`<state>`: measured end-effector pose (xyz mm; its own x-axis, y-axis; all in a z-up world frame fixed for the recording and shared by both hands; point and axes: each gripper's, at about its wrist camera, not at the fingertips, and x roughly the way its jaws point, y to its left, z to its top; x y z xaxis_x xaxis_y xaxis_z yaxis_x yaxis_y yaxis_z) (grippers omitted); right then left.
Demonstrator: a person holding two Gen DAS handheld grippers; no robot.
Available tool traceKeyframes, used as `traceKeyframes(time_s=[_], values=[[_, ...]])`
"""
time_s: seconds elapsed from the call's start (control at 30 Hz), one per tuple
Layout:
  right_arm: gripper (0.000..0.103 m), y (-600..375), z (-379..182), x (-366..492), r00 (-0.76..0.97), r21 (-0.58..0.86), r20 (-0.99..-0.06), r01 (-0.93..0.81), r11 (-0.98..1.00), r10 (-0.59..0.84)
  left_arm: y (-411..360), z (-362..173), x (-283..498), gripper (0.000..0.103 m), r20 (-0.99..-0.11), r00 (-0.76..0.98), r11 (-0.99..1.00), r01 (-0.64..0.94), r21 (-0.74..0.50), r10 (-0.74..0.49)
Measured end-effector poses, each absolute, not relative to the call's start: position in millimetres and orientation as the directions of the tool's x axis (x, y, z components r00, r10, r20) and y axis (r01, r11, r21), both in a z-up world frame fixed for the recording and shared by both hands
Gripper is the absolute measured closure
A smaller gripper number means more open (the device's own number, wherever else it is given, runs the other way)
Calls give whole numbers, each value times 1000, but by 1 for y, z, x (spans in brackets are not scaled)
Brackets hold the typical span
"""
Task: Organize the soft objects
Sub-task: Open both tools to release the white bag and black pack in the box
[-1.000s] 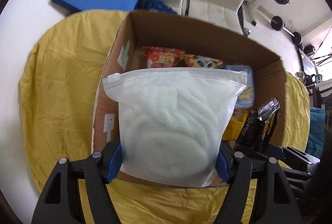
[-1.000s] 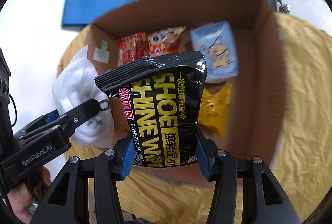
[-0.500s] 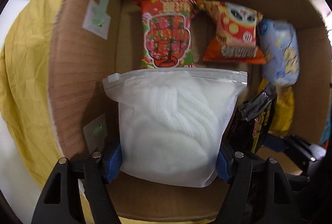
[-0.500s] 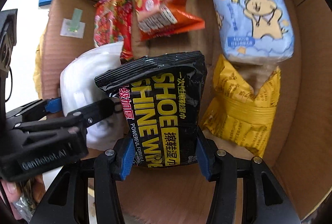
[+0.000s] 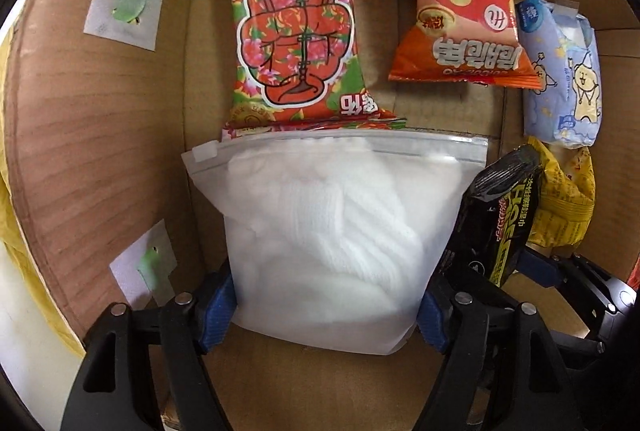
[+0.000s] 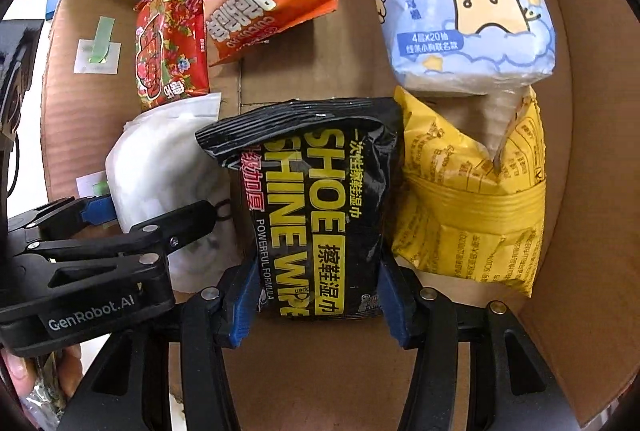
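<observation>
The cardboard box point(image 6: 560, 191) fills both views and carries everything. Inside it, a white zip bag point(image 5: 328, 231) holding knitted fabric is clamped at its lower sides by the left gripper point(image 5: 326, 311), low along the box's left wall, its zip edge touching the red floral packet point(image 5: 300, 39) that lies toward the far-left corner. The blue tissue pack point(image 6: 460, 3) is seen at the far-right corner, with the yellow pouch point(image 6: 472, 199) just in front of it by the right wall. The black shoe-wipe pack point(image 6: 320, 215) is gripped by its lower sides in the right gripper point(image 6: 316, 295), wedged between the zip bag and the yellow pouch, touching both. The orange panda snack bag point(image 5: 456, 23) is set against the far wall, between the red packet and the tissue pack. Judged risks: the two grippers sit close together, so a finger may snag the neighbouring bag when the jaws are let go; the wipe pack may tip onto the yellow pouch once freed; whether either load already rests on the box floor cannot be told.
</observation>
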<state>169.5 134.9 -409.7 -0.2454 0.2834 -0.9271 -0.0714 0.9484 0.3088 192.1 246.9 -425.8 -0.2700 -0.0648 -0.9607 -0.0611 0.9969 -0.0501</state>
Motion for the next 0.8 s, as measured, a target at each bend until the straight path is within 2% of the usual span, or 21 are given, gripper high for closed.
traceKeyframes(time_s=[0.3, 0.47, 0.67, 0.8], values=[[41, 134, -394, 153, -246, 291, -934, -110, 950, 258, 250, -430, 186, 29, -959, -283, 999, -52, -10, -25], [31, 134, -376, 151, -241, 293, -937, -144, 945, 254, 248, -407, 178, 29, -964, -266, 998, -55, -6, -20], [30, 145, -349, 148, -220, 281, -945, -175, 944, 241, 245, -392, 171, 28, -968, -250, 998, -64, -21, -37], [24, 141, -335, 144, -198, 248, -958, -204, 947, 208, 243, -378, 165, 28, -970, -238, 997, -69, -24, -39]])
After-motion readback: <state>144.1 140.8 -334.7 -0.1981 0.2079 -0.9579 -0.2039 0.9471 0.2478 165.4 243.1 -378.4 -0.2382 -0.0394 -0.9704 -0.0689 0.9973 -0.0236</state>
